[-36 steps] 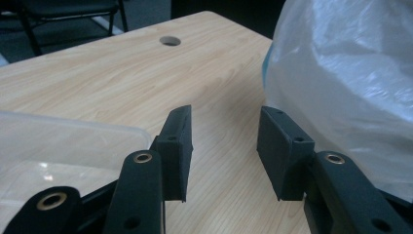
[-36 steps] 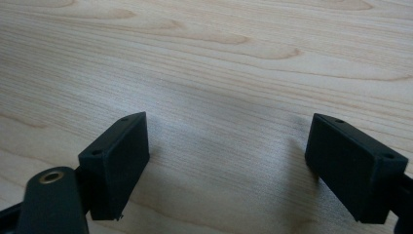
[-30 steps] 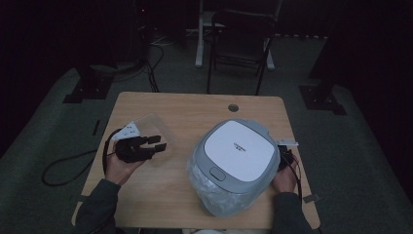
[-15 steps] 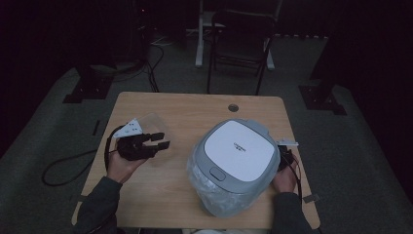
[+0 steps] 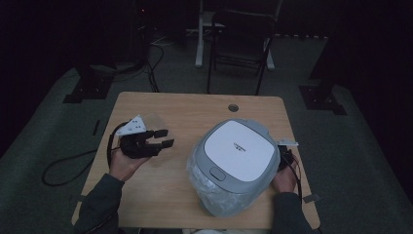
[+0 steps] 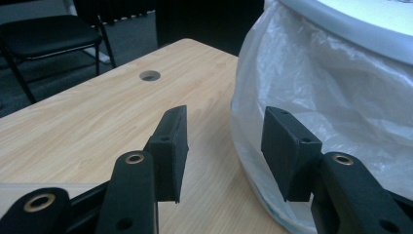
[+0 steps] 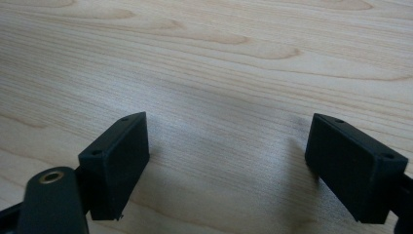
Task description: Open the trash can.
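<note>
- The rice cooker (image 5: 237, 161), white-lidded and wrapped in a thin clear plastic bag (image 6: 341, 112), stands on the right half of the bench (image 5: 195, 109), lid shut. The bag bunches under its base, so the job in hand is probably getting the wrap off or on.
- The left hand-held gripper (image 5: 163, 138) hovers above the bench's left half, pointed toward the cooker and well apart from it. Its jaws have just been opening and stand wide with nothing between them; in the left gripper view they frame the bag's side, which suits lining up for a pinch of plastic.
- The right hand-held gripper (image 7: 229, 161) sits low beside the cooker's right flank. In the right gripper view its jaws are spread wide over bare wood, holding nothing. In the high view the cooker hides most of it, so whether it touches the bag I cannot tell.
- The bench is pale wood-grain laminate with a round cable hole (image 5: 233, 107) near the far edge.
- Beyond it the room is dim: grey carpet, a black chair (image 5: 242, 46) and dark stand feet.
</note>
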Action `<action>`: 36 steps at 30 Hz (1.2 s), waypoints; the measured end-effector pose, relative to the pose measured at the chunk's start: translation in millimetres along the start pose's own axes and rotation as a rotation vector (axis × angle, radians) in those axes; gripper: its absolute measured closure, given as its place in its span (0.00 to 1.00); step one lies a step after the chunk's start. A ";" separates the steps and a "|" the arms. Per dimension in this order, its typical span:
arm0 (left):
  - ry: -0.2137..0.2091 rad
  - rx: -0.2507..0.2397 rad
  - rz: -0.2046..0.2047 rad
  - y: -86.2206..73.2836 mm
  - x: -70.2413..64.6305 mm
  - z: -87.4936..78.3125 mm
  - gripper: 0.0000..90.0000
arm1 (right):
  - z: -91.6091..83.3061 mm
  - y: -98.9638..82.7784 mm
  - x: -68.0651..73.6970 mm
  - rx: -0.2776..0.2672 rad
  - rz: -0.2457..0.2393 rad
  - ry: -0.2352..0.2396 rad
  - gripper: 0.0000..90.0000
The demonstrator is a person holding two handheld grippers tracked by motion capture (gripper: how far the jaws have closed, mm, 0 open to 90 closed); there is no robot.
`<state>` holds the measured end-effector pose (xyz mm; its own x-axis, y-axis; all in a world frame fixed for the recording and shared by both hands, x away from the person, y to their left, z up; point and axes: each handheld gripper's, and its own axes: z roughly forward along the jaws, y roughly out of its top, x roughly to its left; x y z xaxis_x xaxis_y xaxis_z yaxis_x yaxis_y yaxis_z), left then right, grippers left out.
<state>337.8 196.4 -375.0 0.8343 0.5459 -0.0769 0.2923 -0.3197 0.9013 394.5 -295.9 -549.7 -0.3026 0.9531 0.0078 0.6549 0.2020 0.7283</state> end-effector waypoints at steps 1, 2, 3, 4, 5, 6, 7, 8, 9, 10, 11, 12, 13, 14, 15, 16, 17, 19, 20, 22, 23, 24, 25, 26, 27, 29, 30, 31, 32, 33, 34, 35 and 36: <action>-0.004 -0.001 -0.003 1.0 0.0 0.4 0.61 | 0.0 0.0 0.0 0.000 0.000 0.000 0.17; -0.011 -0.004 -0.006 2.0 -0.2 0.6 0.62 | 0.0 0.0 0.0 0.000 0.000 0.000 0.17; -0.015 -0.006 -0.005 3.1 -0.6 0.7 0.63 | 0.0 0.0 0.0 0.000 0.000 0.000 0.17; -0.018 -0.007 -0.002 4.3 -1.5 0.7 0.64 | 0.0 0.0 0.0 0.000 0.000 0.000 0.17; -0.027 -0.012 0.002 5.5 -2.6 0.7 0.65 | 0.0 0.0 0.0 0.000 0.000 0.000 0.17; -0.035 -0.013 0.006 6.9 -4.0 0.6 0.66 | 0.0 0.0 0.0 0.000 0.000 0.000 0.17; -0.042 -0.015 0.010 8.3 -6.0 0.7 0.67 | 0.0 0.0 0.0 0.000 0.000 0.000 0.17; -0.042 -0.015 0.010 8.3 -6.0 0.7 0.68 | 0.0 0.0 0.0 0.000 0.000 0.000 0.17; -0.049 -0.014 0.025 11.0 -9.8 1.0 0.68 | 0.0 0.0 0.0 0.000 0.000 0.000 0.17; -0.055 -0.014 0.029 12.2 -11.3 1.2 0.70 | 0.0 0.0 0.0 0.000 0.000 0.000 0.17; -0.060 -0.019 0.036 14.1 -13.4 1.3 0.70 | 0.0 0.0 0.0 0.000 0.000 0.000 0.17; -0.063 -0.024 0.036 15.2 -14.5 1.5 0.70 | 0.0 0.0 0.0 0.000 0.000 0.000 0.17; -0.071 -0.028 0.036 17.0 -15.8 1.8 0.70 | 0.0 0.0 0.0 0.000 0.000 0.000 0.17; -0.077 -0.029 0.041 18.5 -16.9 2.0 0.71 | 0.0 0.0 0.0 0.000 0.000 0.000 0.17; -0.080 -0.030 0.046 19.9 -18.3 2.5 0.73 | 0.0 0.0 0.0 0.000 0.000 0.000 0.17; -0.084 -0.031 0.048 20.8 -19.5 2.7 0.74 | 0.0 0.0 0.0 0.000 0.000 0.000 0.17; -0.091 -0.032 0.058 22.5 -21.4 3.1 0.75 | 0.0 0.0 0.0 0.000 0.000 0.000 0.17; -0.101 -0.030 0.073 24.5 -24.6 3.7 0.80 | 0.0 0.0 0.0 0.000 0.000 0.000 0.17; -0.112 -0.035 0.088 26.1 -27.7 4.1 0.82 | 0.0 0.0 0.0 0.000 0.000 0.000 0.17; -0.121 -0.042 0.105 27.9 -31.0 4.5 0.88 | 0.0 0.0 0.0 0.000 0.000 0.000 0.17; -0.123 -0.042 0.111 29.1 -32.9 4.9 0.90 | 0.0 0.0 0.0 0.000 0.000 0.000 0.17; -0.123 -0.041 0.117 30.0 -34.1 5.1 0.95 | 0.0 0.0 0.0 0.000 0.000 0.000 0.17; -0.123 -0.040 0.126 31.4 -36.2 5.7 0.97 | 0.0 0.0 0.0 0.000 0.000 0.000 0.17; -0.125 -0.039 0.132 32.6 -37.7 6.1 1.00 | 0.0 0.0 0.0 0.000 0.000 0.000 0.17; -0.127 -0.041 0.136 33.4 -39.2 6.2 1.00 | 0.0 0.0 0.0 0.000 0.000 0.000 0.17; -0.139 -0.045 0.140 35.1 -41.0 6.2 1.00 | 0.0 0.0 0.0 0.000 0.000 0.000 0.17; -0.149 -0.048 0.142 36.2 -42.0 5.9 1.00 | 0.0 0.0 0.0 0.000 0.000 0.000 0.17; -0.156 -0.053 0.142 37.0 -43.2 5.8 1.00 | 0.0 0.0 0.0 0.000 0.000 0.000 0.17; -0.159 -0.051 0.147 38.0 -44.3 5.6 1.00 | 0.0 0.0 0.0 0.000 0.000 0.000 0.17; -0.161 -0.050 0.151 38.8 -45.6 5.9 1.00 | 0.0 0.0 0.0 0.000 0.000 0.000 0.17; -0.168 -0.051 0.154 39.6 -46.9 6.2 1.00 | 0.0 0.0 0.0 0.000 0.000 0.000 0.17; -0.173 -0.051 0.157 40.4 -48.1 6.7 1.00 | 0.0 0.0 0.0 0.000 0.000 0.000 0.17; -0.176 -0.050 0.161 41.4 -49.4 7.2 1.00 | 0.0 0.0 0.0 0.000 0.000 0.000 0.17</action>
<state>312.1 150.6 -337.0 0.9381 0.3462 0.0002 0.1293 -0.3508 0.9275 394.5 -295.9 -549.7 -0.3026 0.9531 0.0076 0.6547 0.2021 0.7284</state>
